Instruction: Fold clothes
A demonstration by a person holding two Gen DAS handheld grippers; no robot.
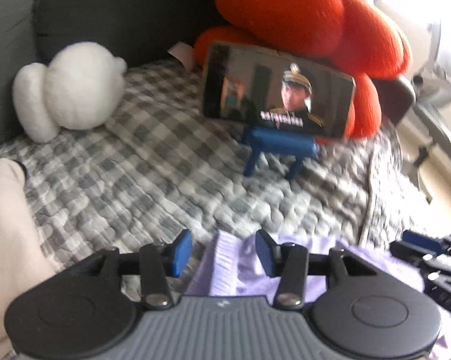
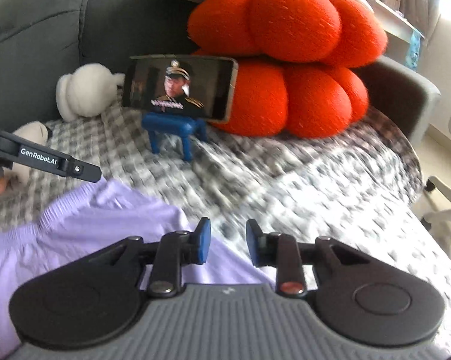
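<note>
A lilac garment (image 1: 249,270) with a ribbed elastic edge lies crumpled on the grey-and-white checked quilt (image 1: 153,174). My left gripper (image 1: 224,252) hovers over that ribbed edge. Its blue pads (image 1: 182,252) stand apart and the cloth shows in the gap below them, not pinched. In the right wrist view the garment (image 2: 90,228) spreads to the lower left. My right gripper (image 2: 228,244) is open at the cloth's right edge, and between its pads I see only quilt (image 2: 315,198). Each view catches the other tool: the right gripper (image 1: 429,258) at the far right, the left gripper (image 2: 45,159) at the far left.
A phone (image 2: 180,87) playing video rests on a blue stand (image 2: 171,133) at the back. Behind it are big orange plush cushions (image 2: 285,69), a white plush toy (image 2: 87,90) and the grey sofa back (image 2: 45,30). Beige cloth (image 1: 6,225) lies at left. A white chair (image 2: 447,204) stands beyond the right edge.
</note>
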